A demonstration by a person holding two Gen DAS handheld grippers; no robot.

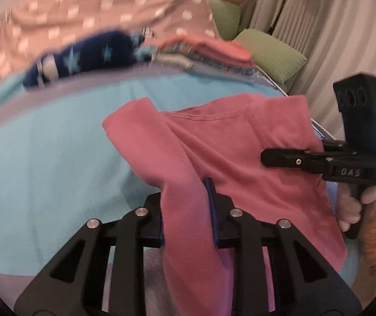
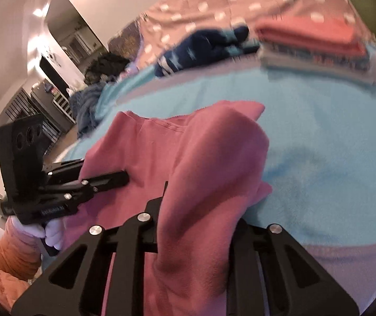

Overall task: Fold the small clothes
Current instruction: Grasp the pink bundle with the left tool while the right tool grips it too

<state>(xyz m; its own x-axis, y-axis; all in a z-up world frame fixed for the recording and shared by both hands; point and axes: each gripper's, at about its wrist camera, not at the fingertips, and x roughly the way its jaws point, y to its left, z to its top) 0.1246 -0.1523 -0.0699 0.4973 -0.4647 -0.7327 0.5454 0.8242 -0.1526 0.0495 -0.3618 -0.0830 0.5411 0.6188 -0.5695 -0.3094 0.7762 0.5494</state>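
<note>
**Black twin-finger grippers, orange quilted sleeves**

Two matte black handheld tools are showing the same build: the left gripper (image 1: 188,210) is displaying ribbed, cut-out linkage arms pinned with round silver screws and blue-edged finger pads. The right gripper (image 1: 266,156) is carrying raised "DAS" lettering on its body, an upright black block with three round recesses and a small green light. The person is wearing a puffy orange quilted sleeve (image 2: 1,260) and a white glove (image 2: 52,234)
</note>
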